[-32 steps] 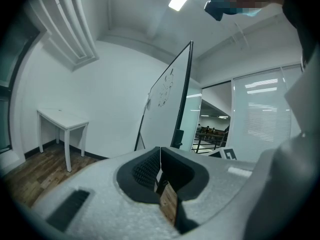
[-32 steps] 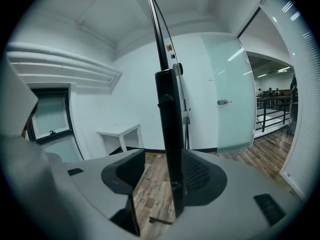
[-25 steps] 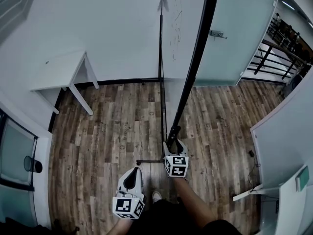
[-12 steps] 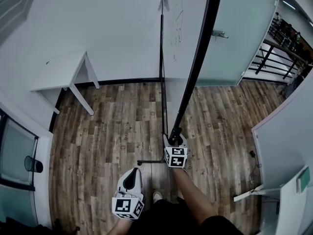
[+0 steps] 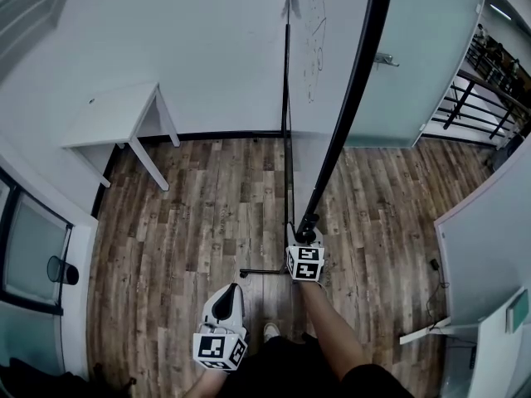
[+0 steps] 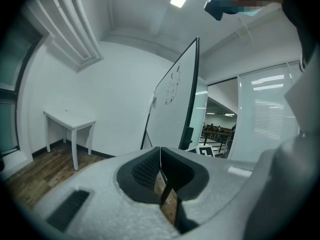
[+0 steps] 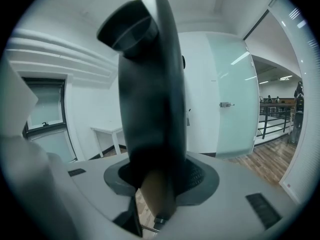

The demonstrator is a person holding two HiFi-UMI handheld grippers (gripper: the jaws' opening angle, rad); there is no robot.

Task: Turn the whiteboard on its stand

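Observation:
The whiteboard (image 5: 319, 48) stands on its stand and tilts steeply, its black frame (image 5: 348, 98) running down to my right gripper (image 5: 305, 237). In the right gripper view the thick black frame (image 7: 150, 84) fills the gap of the right gripper (image 7: 160, 176); the jaws are closing onto it. The board's writing side (image 6: 170, 109) shows in the left gripper view. My left gripper (image 5: 224, 301) hangs lower left, away from the board. Its jaws (image 6: 160, 159) meet with nothing between them.
The stand's thin upright (image 5: 286, 123) and floor bar (image 5: 264, 272) lie just left of the right gripper. A white table (image 5: 116, 114) stands against the left wall. A frosted glass door (image 5: 415, 48) is behind the board, and a white panel (image 5: 489, 247) closes the right side.
The board's black frame and my right gripper on it have shifted slightly right and forward. The left gripper has stayed where it was.

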